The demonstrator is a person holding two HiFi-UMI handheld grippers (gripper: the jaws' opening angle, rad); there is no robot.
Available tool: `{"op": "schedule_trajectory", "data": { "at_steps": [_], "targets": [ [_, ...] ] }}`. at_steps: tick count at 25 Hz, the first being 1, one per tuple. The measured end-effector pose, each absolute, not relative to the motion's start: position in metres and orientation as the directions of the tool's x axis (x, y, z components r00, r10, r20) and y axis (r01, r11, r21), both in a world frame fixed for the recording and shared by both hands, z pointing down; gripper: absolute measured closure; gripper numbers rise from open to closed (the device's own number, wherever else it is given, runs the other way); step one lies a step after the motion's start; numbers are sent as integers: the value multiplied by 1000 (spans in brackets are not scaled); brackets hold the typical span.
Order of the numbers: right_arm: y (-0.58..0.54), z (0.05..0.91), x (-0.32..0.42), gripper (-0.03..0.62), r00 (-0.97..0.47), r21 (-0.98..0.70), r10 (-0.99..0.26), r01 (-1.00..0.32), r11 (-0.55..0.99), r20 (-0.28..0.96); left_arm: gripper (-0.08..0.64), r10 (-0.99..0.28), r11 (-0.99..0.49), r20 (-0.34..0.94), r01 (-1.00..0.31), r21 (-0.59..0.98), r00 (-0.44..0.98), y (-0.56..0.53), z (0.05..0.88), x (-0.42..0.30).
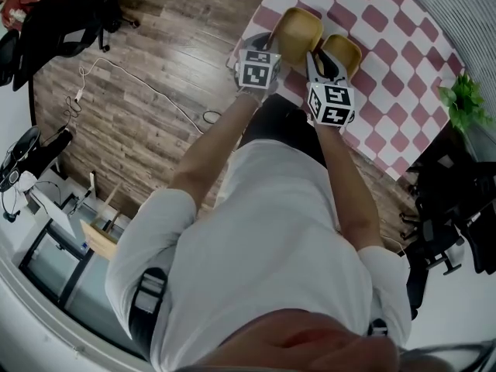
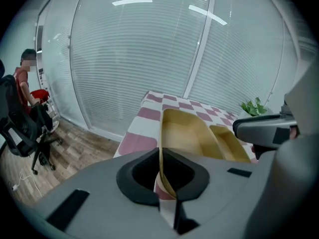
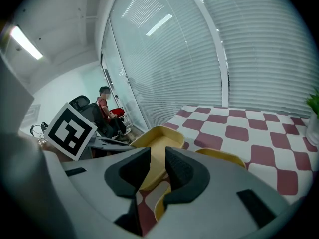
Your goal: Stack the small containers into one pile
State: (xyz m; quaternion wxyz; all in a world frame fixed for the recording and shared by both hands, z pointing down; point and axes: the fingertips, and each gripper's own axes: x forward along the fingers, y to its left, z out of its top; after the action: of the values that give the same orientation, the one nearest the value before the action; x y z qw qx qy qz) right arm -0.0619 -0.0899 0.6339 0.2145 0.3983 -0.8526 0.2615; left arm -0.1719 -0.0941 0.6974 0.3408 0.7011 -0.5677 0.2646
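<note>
Left gripper pinches the larger container by its wall. Right gripper, half open and empty, should straddle the smaller container at its rim squarely before closing.

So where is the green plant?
In the head view the green plant is far right, at the edge of the checkered tablecloth, right of the smaller yellow container.

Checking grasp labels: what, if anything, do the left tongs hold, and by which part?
The left tongs hold the larger yellow rectangular plastic container, pinched by its near wall.
</note>
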Motion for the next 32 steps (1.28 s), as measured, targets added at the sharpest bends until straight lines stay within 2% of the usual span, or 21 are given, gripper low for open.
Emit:
{"op": "schedule_trajectory", "data": {
  "at_steps": [17, 32],
  "targets": [
    [-96, 573, -67, 469, -609, -264, -614, -784, 562, 502, 518, -713, -83, 670, -974, 212, 207, -90, 608, -176],
    [-88, 576, 39, 463, -445, -235, -711, -894, 381, 544, 518, -660, -255, 636, -915, 311, 400, -96, 597, -63]
  ]
}}
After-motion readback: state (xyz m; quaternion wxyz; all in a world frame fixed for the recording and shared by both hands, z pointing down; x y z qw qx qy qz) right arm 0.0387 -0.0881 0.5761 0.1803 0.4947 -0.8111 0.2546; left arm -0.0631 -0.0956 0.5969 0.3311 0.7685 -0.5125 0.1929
